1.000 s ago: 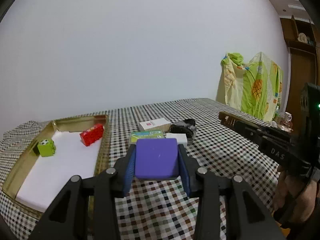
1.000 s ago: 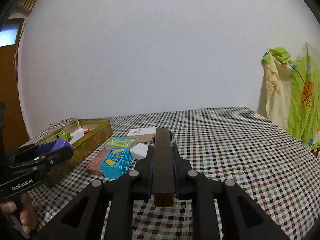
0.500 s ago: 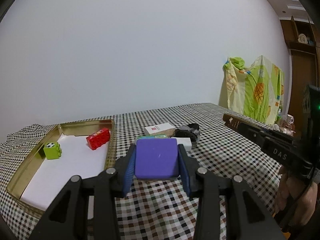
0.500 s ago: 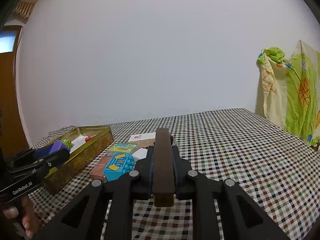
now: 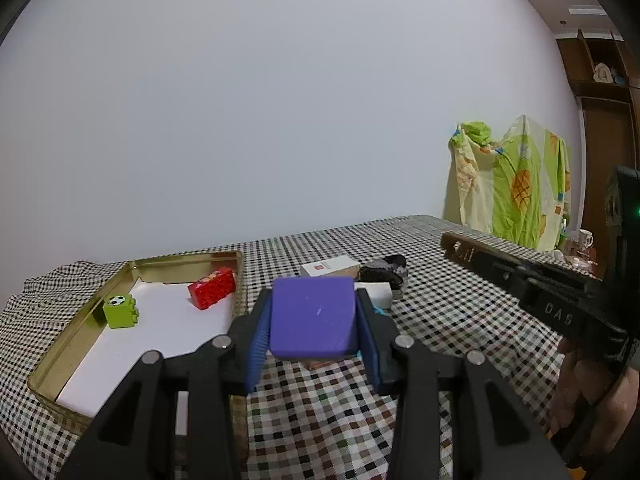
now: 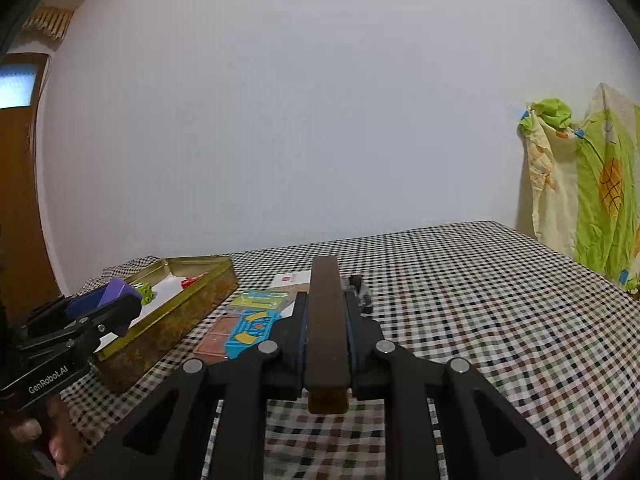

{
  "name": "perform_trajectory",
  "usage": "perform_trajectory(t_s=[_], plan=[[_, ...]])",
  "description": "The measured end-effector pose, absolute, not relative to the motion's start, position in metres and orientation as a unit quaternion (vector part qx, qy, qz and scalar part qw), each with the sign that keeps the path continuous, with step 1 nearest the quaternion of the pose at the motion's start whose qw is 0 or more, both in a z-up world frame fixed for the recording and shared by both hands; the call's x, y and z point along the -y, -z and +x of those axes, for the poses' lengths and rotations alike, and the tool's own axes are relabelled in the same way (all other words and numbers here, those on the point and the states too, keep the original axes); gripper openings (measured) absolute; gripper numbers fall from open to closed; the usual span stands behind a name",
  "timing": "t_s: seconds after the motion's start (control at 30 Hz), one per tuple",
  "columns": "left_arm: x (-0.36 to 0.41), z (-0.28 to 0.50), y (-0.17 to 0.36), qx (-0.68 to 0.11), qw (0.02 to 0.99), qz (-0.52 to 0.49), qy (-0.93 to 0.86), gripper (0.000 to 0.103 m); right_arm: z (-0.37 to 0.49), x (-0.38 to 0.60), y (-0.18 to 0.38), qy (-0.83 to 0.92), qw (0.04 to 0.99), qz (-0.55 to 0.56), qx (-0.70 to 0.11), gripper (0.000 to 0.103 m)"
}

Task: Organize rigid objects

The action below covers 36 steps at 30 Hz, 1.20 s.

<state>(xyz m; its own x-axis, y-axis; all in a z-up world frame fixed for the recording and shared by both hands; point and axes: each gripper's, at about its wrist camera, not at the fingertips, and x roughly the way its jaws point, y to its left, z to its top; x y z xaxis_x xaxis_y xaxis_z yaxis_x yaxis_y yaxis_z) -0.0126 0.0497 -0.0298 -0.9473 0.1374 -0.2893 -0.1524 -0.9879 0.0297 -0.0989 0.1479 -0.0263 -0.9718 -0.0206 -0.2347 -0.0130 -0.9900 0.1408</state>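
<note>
Gripping a purple block (image 5: pixel 314 322) between its blue pads, the left gripper (image 5: pixel 314 330) hangs above the checkered tablecloth (image 5: pixel 460 312), just to the right of the gold tray (image 5: pixel 60 354). The block sits square between both pads, clear of the cloth. From the right wrist view the same gripper shows at the near corner of the tray with the purple block in its jaws.

The right gripper (image 6: pixel 326 332) is clenched on a dark brown flat bar (image 6: pixel 326 320), held on edge and running forward along the fingers. It also hangs above the cloth, well apart from the tray. A person's hand (image 5: pixel 592 396) carries this gripper at the right edge of the left wrist view.

Tray contents: a white liner with a green brick (image 5: pixel 119 311) bearing a football sticker near the left wall, and a red brick (image 5: pixel 211 288) near the far right corner. The two stand apart.

On the cloth to the right of the tray lies a cluster: a blue brick (image 6: pixel 250 330), a brownish flat piece (image 6: pixel 216 338) touching its left side, a green flat packet (image 6: pixel 260 300) behind it, a white box with a red mark (image 5: pixel 330 266), a small white block (image 5: pixel 378 294) and a dark crumpled item (image 5: pixel 386 266).

A patterned green and yellow cloth (image 5: pixel 516 188) hangs at the far right, off the table.
</note>
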Motion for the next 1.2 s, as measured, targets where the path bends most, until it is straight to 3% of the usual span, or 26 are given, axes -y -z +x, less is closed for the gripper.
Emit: perform_trajectory(t_s=[1.2], plan=[[0.0, -0.001, 0.027, 0.016, 0.044, -0.122, -0.991, 0.039, -0.111, -0.098, 0.027, 0.99, 0.049, 0.125, 0.045, 0.017]])
